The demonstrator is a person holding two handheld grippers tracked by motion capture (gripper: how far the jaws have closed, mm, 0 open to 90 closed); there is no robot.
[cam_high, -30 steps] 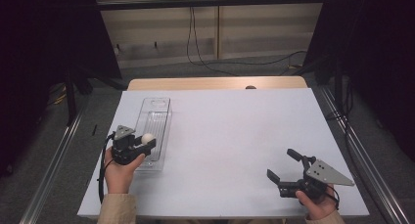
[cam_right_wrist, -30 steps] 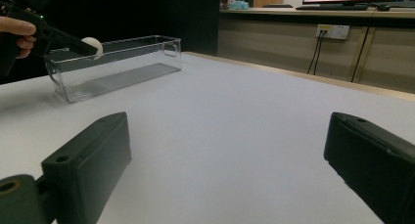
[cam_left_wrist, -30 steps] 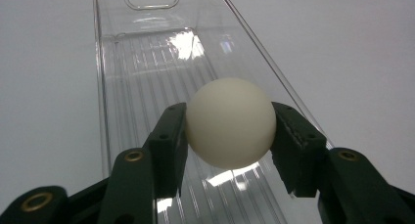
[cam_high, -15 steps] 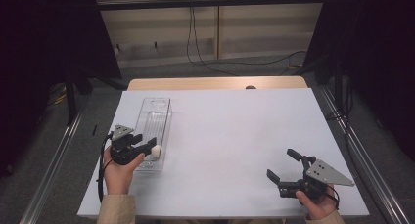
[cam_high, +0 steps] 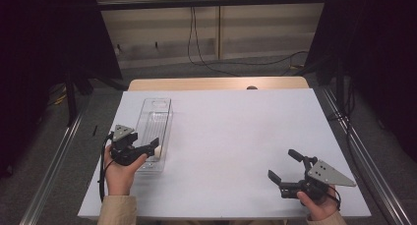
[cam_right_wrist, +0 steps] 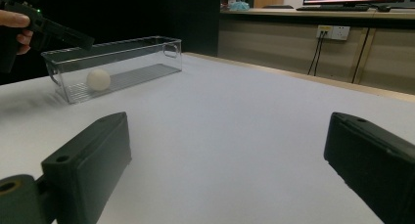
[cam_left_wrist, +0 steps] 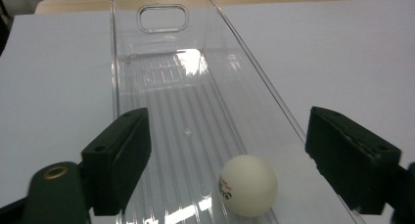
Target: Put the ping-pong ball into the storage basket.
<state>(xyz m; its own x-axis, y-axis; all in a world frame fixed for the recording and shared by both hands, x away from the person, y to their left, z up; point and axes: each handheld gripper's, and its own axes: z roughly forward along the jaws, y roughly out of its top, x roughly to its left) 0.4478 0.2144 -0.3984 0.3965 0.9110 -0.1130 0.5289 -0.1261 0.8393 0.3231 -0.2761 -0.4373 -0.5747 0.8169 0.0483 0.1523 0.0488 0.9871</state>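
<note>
Left gripper (cam_high: pixel 153 145) over the near end of the clear bin (cam_high: pixel 156 118), jaws just opened wide, nothing gripped. Ball (cam_left_wrist: pixel 248 185) sits on the bin floor at that near end, between the jaws, clear of both pads. Right gripper (cam_high: pixel 285 166) wide open, empty, low over the worktop (cam_high: pixel 236 131), well apart from the bin.

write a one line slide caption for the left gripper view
Left tongs have just been opening above a clear bin, the white ball lying free on its ribbed floor.
</note>
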